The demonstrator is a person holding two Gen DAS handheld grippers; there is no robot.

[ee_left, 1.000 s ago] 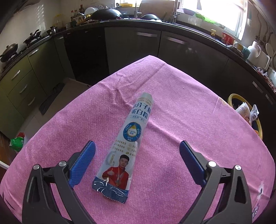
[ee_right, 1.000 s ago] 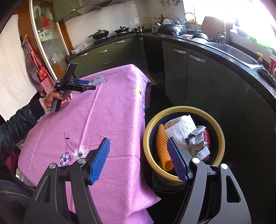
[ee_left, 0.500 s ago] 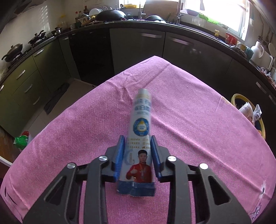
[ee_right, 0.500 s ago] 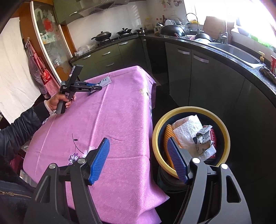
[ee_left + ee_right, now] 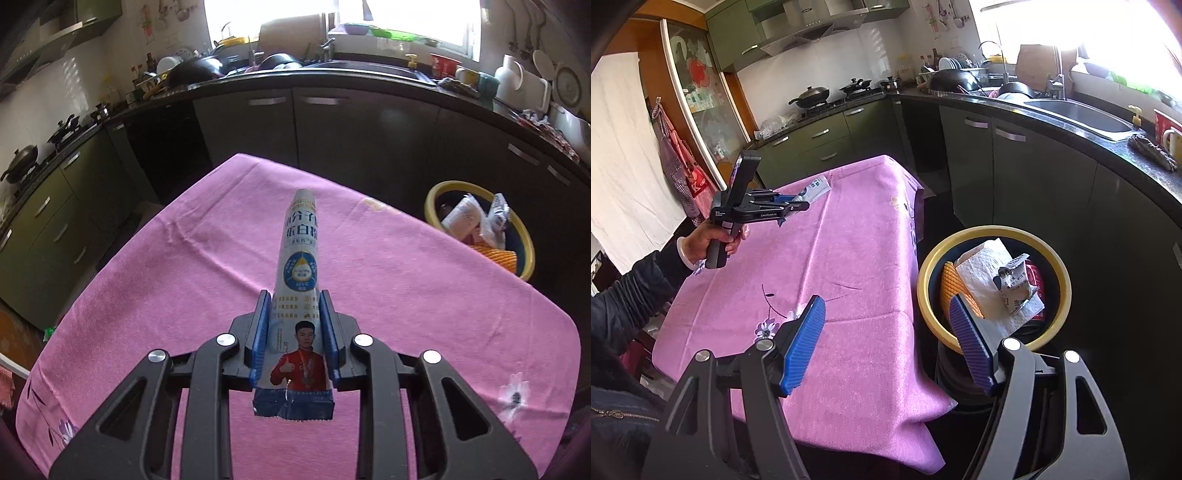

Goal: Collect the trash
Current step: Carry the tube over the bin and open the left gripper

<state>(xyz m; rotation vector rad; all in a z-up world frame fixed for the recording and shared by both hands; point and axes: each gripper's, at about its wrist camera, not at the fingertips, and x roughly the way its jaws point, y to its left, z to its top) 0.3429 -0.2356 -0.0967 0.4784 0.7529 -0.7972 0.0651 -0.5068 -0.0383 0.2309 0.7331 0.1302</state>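
Left gripper (image 5: 294, 328) clamped on the sachet (image 5: 300, 291), blue pads (image 5: 260, 332) pressing both long sides near its lower, printed end. The jaws have just closed onto it. Sachet sticks out forward past the fingertips, crimped bottom edge hanging back between the black finger arms. Gripper tilted downward toward the table. In the right wrist view the left hand (image 5: 714, 240) wraps the gripper's handle from below, dark sleeve (image 5: 631, 291) and a pale bracelet at the wrist, forearm coming in from the table's left edge. Gripper is held above the pink tablecloth (image 5: 849, 258) near the far left corner; sachet looks lifted clear of the cloth, though the view is too small to be sure.

Right gripper (image 5: 886, 339) spread wide, nothing between the pads. Also tilted down, left pad over the cloth near the right edge, right pad over the rim of the yellow-rimmed bin (image 5: 993, 232). Bin stands on the floor just beside the table's right edge, well apart from the sachet. Inside: white paper towel (image 5: 982, 269), a crumpled wrapper (image 5: 1015, 284), an orange ridged piece (image 5: 951, 280), something red under them. Dark kitchen cabinets (image 5: 1015, 166) behind the bin.
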